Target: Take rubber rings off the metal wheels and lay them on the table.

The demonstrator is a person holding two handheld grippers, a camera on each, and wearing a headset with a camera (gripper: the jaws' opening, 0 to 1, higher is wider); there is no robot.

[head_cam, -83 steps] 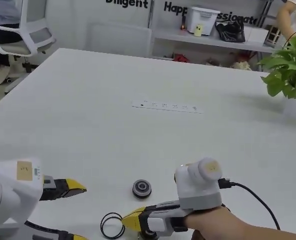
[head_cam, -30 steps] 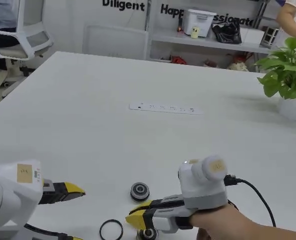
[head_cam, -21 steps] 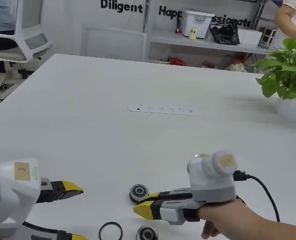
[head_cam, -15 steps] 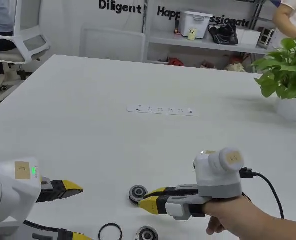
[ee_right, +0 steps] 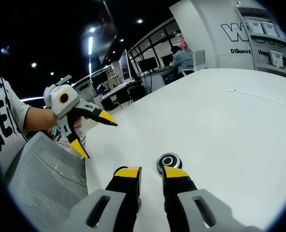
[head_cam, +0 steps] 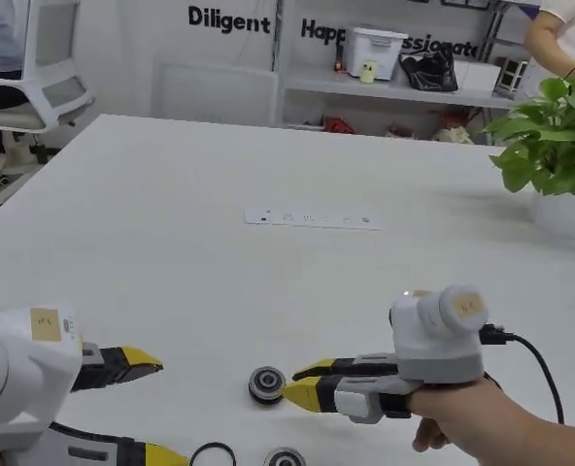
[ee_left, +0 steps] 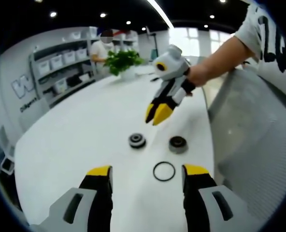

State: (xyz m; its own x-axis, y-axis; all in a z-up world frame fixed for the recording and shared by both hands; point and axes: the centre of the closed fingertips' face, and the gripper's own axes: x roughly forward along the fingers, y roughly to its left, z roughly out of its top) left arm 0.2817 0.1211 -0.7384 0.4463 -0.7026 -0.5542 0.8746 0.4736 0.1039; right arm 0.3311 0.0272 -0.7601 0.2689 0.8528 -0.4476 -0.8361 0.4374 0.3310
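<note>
A metal wheel [head_cam: 266, 384] with its black rubber ring still on lies on the white table [head_cam: 268, 282]; it also appears as the wheel [ee_left: 137, 140] and the wheel [ee_right: 169, 162]. My right gripper [head_cam: 305, 382] hovers just right of it, jaws a narrow gap apart and empty, also seen as the right gripper [ee_right: 151, 172] and right gripper [ee_left: 160, 111]. A bare wheel [head_cam: 285, 456] and a loose rubber ring [head_cam: 215, 454] lie near the front edge. My left gripper [head_cam: 152, 408] stands wide open, empty, facing the ring [ee_left: 164, 171] and the bare wheel [ee_left: 178, 144].
A white power strip [head_cam: 312, 218] lies mid-table. A potted plant [head_cam: 550, 146] stands at the far right. An office chair [head_cam: 45, 87] and shelves [head_cam: 394, 83] are beyond the table. A person stands near the shelves.
My right gripper let go of the bare wheel near the front edge and moved right and away, up to the ringed wheel. The left gripper stayed open in place.
</note>
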